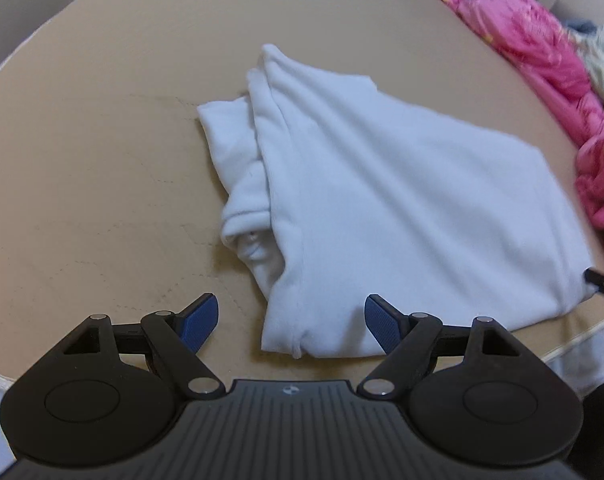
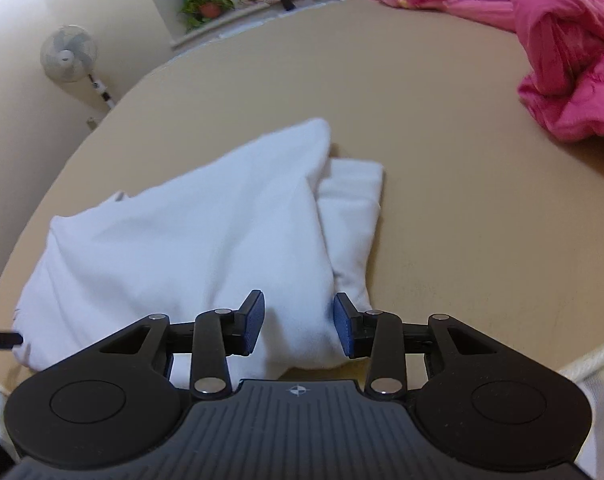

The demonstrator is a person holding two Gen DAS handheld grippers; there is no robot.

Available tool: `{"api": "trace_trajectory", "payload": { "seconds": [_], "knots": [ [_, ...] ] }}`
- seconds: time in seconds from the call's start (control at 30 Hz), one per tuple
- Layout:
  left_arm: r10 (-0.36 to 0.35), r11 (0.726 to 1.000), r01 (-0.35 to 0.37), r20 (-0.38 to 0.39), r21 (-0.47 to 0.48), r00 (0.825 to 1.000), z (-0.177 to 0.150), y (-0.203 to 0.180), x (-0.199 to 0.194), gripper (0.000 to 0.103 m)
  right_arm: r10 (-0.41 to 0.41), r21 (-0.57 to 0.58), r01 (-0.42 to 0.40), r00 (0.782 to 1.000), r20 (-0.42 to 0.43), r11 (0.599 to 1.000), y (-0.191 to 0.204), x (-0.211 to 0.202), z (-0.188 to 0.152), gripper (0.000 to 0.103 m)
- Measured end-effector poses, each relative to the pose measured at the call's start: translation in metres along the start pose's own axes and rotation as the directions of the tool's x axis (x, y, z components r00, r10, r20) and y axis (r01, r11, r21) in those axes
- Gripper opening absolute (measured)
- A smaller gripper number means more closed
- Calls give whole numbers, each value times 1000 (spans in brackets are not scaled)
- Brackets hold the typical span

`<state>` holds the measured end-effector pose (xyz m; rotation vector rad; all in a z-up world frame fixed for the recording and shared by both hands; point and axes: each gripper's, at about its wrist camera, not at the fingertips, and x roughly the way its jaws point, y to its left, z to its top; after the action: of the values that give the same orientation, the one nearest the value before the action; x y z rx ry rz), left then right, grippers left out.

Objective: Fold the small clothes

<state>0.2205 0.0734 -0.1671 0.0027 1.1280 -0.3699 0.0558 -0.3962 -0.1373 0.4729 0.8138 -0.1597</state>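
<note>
Item: white garment (image 1: 382,200), part-folded, lay mid-bench on the tan bench (image 1: 101,160), sleeve tucked under at 9 o'clock. I kept the left claw (image 1: 289,324) spread wide over its near hem, gripping nothing. The right claw (image 2: 299,328) stood narrower, straddling a fold, unclosed; presumably staged for the next fold. Pink bedding (image 2: 574,52) sat at 2 o'clock, apart.

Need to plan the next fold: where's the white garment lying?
The white garment lies on the tan surface, ahead of both open grippers, pink bedding to its right in the left wrist view.
</note>
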Motion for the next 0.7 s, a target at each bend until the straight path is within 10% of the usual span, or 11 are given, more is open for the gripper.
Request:
{"api": "trace_trajectory", "payload": {
  "seconds": [0.07, 0.17, 0.4, 0.53, 0.7],
  "knots": [
    [-4, 1000, 4, -13, 20, 1000, -1, -5, 5, 9, -1, 17, 1, 1000, -10, 1000, 4, 5, 0, 40],
    [-35, 999, 35, -6, -18, 999, 7, -3, -2, 8, 8, 7, -8, 1000, -14, 1000, 4, 2, 3, 10],
    [-56, 998, 56, 41, 9, 998, 5, 17, -36, 8, 51, 43, -53, 997, 50, 998, -11, -36, 18, 7],
    [-19, 999, 18, -35, -31, 999, -1, 24, -10, 9, 1, 100, 8, 996, -88, 995, -38, -1, -1, 7],
    [40, 999, -40, 5, -21, 999, -2, 28, -17, 47, 6, 124, 0, 999, -54, 992, -38, 0, -14, 9]
  ]
}}
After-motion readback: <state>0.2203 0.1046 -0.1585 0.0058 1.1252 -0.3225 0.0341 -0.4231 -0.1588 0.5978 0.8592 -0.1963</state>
